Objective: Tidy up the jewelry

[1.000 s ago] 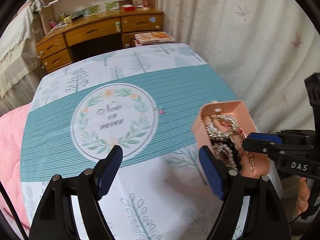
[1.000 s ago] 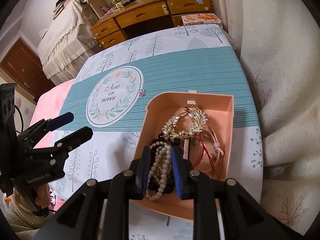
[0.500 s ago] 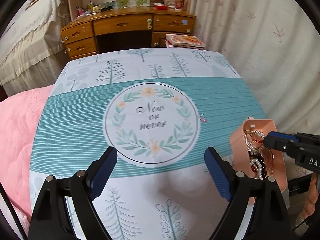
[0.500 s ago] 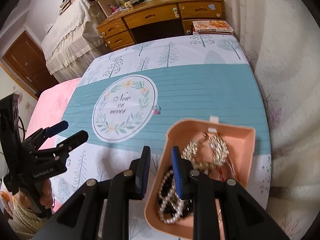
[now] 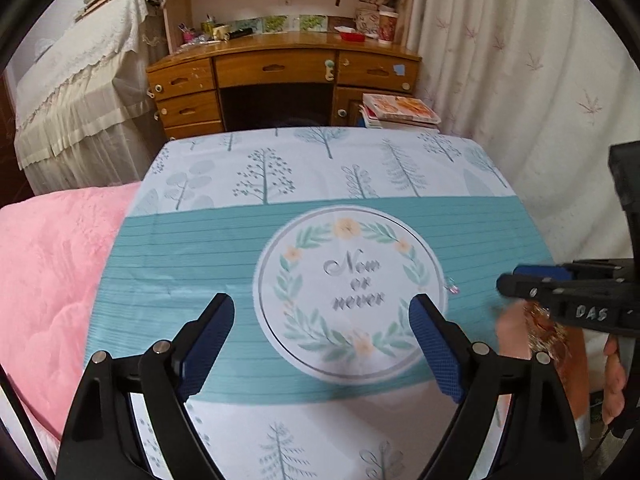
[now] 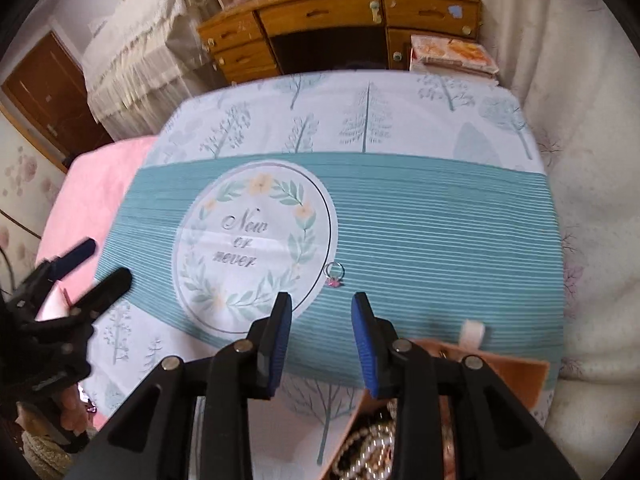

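My right claw (image 6: pixel 320 312) hangs half-open short of the ring (image 6: pixel 334 274); next I must straddle and pinch it.

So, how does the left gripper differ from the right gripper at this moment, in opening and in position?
The left gripper is opened wide, while the right gripper is open more narrowly. The left gripper hangs over the printed wreath circle; the right gripper is above the teal stripes, pointing toward the small ring, with the pink jewelry box just below it. Both are empty and have blue pads.
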